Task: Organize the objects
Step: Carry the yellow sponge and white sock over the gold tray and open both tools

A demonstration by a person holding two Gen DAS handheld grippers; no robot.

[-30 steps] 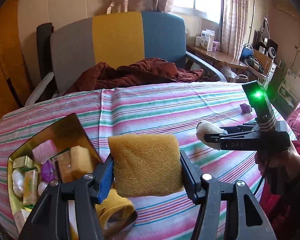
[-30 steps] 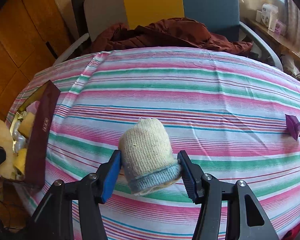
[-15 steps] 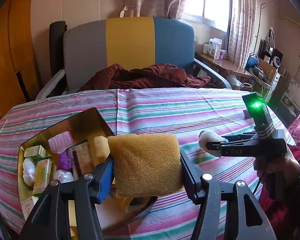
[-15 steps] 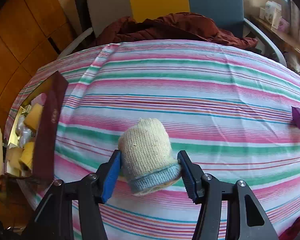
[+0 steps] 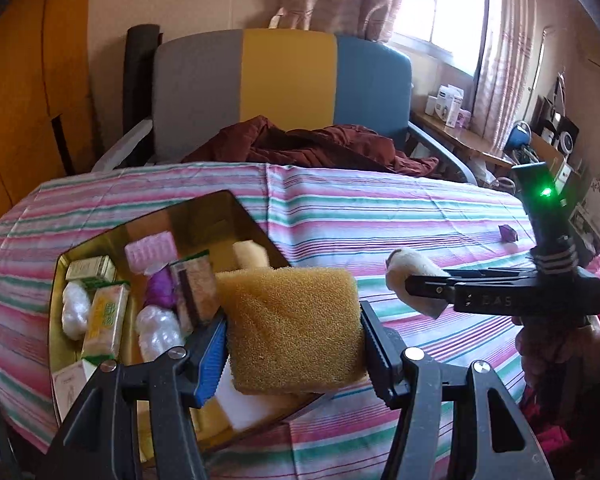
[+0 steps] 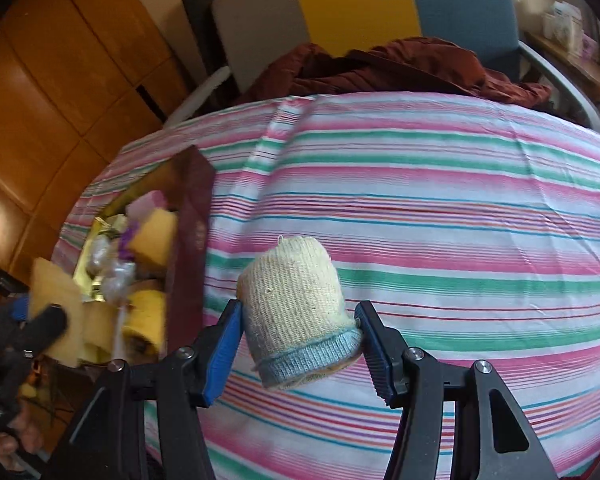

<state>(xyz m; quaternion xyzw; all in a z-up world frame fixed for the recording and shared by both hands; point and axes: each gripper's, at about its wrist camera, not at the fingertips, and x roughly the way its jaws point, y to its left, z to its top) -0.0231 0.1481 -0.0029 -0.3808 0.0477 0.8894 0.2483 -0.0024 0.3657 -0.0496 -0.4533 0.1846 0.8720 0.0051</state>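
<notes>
My left gripper [image 5: 292,332] is shut on a yellow-brown sponge [image 5: 290,328] and holds it over the near right edge of a gold tin box [image 5: 204,216] that holds several soaps, sponges and wrapped items. My right gripper [image 6: 298,320] is shut on a cream knitted sock roll with a blue cuff [image 6: 296,312], held above the striped tablecloth [image 6: 440,216]. In the left wrist view the right gripper [image 5: 416,284] is to the right of the sponge, holding the sock roll [image 5: 406,270]. In the right wrist view the box [image 6: 188,216] and the sponge [image 6: 54,292] are at the left.
A small purple object [image 5: 508,233] lies on the cloth at the far right. A grey, yellow and blue chair [image 5: 284,88] with a maroon garment [image 5: 312,148] stands behind the table. A side shelf with boxes [image 5: 448,106] is at the right.
My left gripper with the sponge has moved left, closer over the tin box, which now shows more fully. My right gripper with the sock roll has moved left toward the box.
</notes>
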